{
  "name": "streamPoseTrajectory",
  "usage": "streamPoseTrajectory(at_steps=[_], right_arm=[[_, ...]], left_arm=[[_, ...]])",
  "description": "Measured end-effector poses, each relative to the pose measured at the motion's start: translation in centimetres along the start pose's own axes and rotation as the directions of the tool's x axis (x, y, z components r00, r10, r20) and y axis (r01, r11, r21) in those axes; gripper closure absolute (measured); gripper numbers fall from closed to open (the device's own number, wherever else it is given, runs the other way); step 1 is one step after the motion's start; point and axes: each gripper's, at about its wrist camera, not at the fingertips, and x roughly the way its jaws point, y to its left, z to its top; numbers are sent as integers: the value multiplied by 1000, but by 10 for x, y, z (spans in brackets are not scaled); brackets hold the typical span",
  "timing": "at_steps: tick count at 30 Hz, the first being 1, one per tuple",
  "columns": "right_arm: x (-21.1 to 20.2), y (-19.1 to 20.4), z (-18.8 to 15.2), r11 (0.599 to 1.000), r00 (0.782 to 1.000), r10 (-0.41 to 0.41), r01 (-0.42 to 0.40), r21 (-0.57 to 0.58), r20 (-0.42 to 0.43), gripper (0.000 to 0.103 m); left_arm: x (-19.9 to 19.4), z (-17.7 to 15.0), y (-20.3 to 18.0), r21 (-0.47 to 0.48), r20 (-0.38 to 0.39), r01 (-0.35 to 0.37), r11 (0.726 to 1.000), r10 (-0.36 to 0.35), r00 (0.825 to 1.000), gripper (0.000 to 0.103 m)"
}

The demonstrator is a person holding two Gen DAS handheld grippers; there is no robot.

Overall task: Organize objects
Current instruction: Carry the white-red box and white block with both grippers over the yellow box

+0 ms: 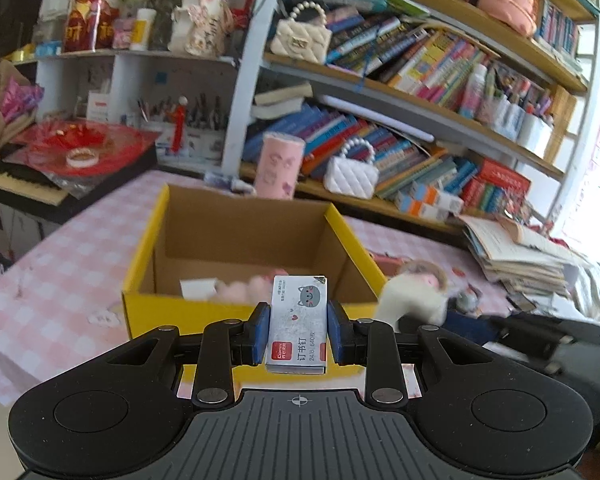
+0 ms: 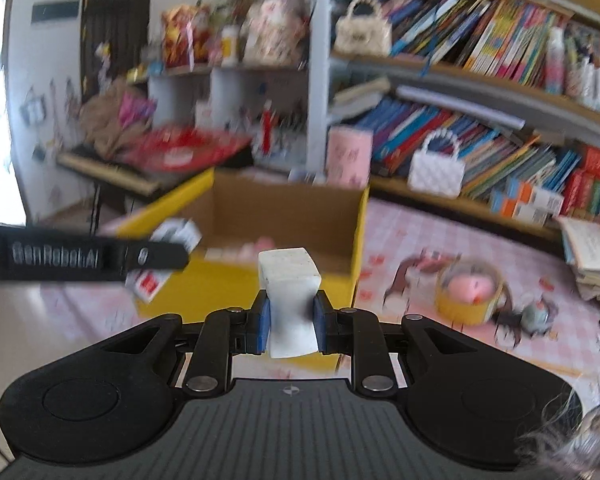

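My left gripper is shut on a small grey staple box with a cat drawing, held upright just in front of the yellow cardboard box. Inside the box lie a pink soft thing and a white card. My right gripper is shut on a white eraser block, squeezed in at its middle, near the front of the same yellow box. In the right wrist view the left gripper's black arm reaches in from the left with the staple box.
A pink checked cloth covers the table. A yellow tape roll with a pink ball and small figures lie to the right. A pink cup, a white quilted bag, full bookshelves and a pile of books stand behind.
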Motion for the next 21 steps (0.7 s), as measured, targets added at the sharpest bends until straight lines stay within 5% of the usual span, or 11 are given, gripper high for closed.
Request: streamPoseTrajectory(at_steps=[10, 21], right_arm=[[43, -18, 46, 999, 998, -35, 36, -22, 52, 83], [118, -31, 51, 999, 995, -32, 32, -5, -91, 83]], left_arm=[[38, 30, 16, -9, 31, -66, 998, 66, 997, 75], [97, 33, 10, 64, -41, -150, 987, 153, 987, 75]])
